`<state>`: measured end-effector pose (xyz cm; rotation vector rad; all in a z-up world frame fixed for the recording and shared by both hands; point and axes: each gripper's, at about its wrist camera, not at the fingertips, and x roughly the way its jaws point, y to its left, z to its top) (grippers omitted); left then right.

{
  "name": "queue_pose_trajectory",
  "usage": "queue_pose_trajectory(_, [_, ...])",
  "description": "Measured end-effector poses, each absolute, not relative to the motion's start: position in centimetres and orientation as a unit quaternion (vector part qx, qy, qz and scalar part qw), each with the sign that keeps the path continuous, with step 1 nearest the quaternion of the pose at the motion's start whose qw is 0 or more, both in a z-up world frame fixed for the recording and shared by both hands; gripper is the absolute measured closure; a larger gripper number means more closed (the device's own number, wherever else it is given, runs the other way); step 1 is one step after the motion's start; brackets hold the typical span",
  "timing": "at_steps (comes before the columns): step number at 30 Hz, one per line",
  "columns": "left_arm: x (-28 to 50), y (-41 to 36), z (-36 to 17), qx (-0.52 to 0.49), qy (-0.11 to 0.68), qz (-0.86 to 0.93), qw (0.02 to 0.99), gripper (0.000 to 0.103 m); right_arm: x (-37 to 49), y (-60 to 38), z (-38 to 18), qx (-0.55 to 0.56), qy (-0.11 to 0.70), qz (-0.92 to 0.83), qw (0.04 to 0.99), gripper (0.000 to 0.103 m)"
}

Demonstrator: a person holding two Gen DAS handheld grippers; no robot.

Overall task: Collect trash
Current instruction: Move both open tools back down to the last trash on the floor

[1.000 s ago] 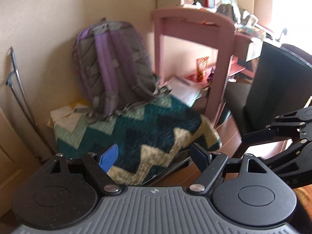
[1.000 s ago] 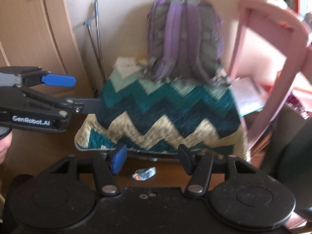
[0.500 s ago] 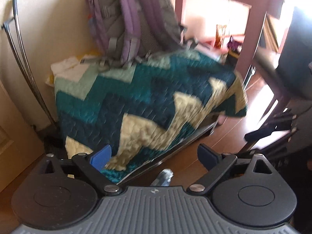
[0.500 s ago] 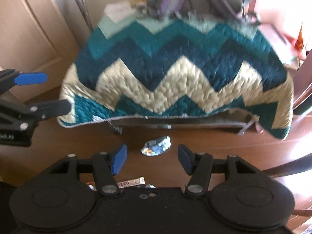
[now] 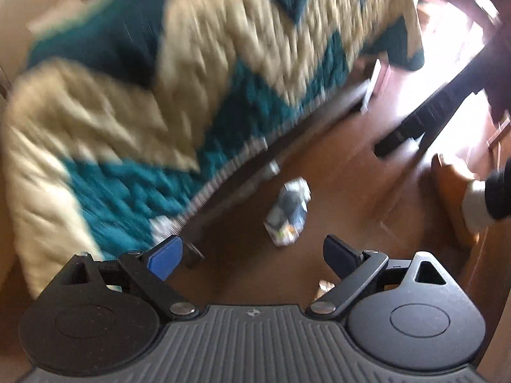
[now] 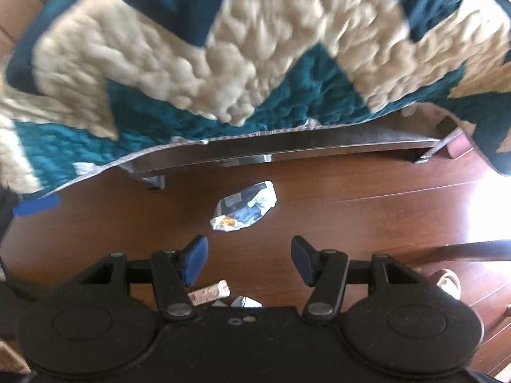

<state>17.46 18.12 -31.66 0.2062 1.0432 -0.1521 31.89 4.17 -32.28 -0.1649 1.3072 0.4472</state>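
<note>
A crumpled silver foil wrapper [image 6: 244, 206] lies on the brown wooden floor just in front of the low bench; the left wrist view shows the same wrapper [image 5: 289, 212], blurred. My right gripper [image 6: 249, 260] hovers over the floor just short of it, open and empty. My left gripper [image 5: 252, 255] is open wide, also empty, with the wrapper beyond its fingertips. A small tan wrapper [image 6: 209, 292] and a bit of foil [image 6: 246, 301] lie on the floor under the right gripper. Another scrap [image 5: 324, 287] peeks out by the left gripper's right finger.
A teal and cream zigzag quilt [image 6: 223, 63] drapes over a low metal-framed bench [image 6: 287, 153], hanging close to the floor. A dark chair leg [image 5: 424, 118] crosses the floor at the right. The left gripper's blue fingertip [image 6: 36, 206] shows at the right view's left edge.
Both grippers have dropped from backpack height toward the floor and tilted downward. The foil wrapper now looms larger ahead of each. The left jaws stand wider than a second ago.
</note>
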Motion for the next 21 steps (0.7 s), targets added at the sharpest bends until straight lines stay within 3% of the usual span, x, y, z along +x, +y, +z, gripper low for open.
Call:
queue_pose_trajectory(12, [16.6,17.9,-47.3,0.129,0.601,-0.118,0.780,0.008,36.4,7.4,-42.8,-0.068,0.639,0.163,0.749,0.046])
queue_pose_trajectory(21, [14.0,15.0,-54.9,0.230,0.610,-0.189,0.735,0.008,37.5,8.8,-48.0,-0.068,0.665,0.156,0.727,0.046])
